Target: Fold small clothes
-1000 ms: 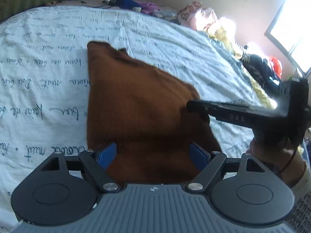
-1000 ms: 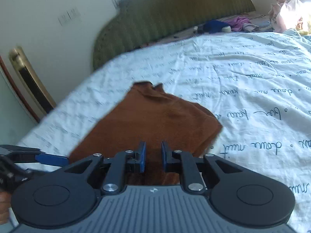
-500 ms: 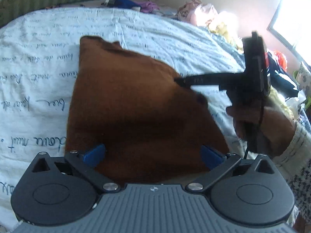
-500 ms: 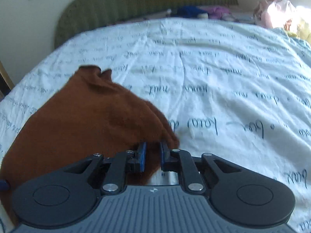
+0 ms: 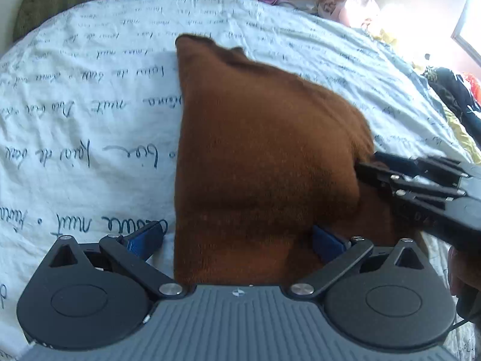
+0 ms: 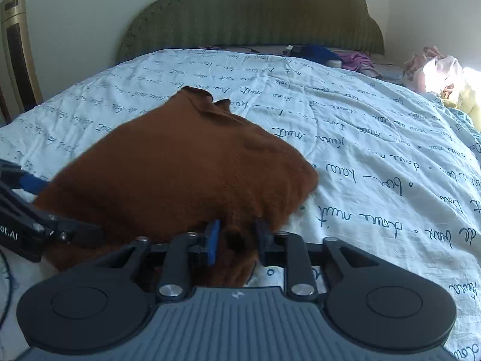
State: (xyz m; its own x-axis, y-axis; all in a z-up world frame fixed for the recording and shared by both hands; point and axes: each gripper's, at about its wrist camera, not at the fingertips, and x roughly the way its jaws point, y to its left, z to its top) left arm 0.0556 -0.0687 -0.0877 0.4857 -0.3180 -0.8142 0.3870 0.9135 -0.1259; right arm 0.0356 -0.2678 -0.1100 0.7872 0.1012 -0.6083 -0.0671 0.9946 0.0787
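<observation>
Brown garment (image 5: 264,162) lying folded on the bed's script-printed sheet (image 5: 90,96), left gripper (image 5: 237,242) fingers spread wide over its near edge, right gripper (image 6: 237,240) fingers just opening, cloth loose between them

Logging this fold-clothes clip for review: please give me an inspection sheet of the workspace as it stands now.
Surface: bed cover, pale with dark handwriting print, lightly wrinkled.
Job's things: brown garment, lying folded over on the cover.
Clutter: clothes pile at the bed's far corner; blue and purple items by the headboard.
Grippers: left gripper wide open, straddling the garment's near edge; right gripper, jaws just opening, garment fabric between them.
Cables: thin dark cable at the left edge.
Surroundings: green headboard, tower fan, bright window.
</observation>
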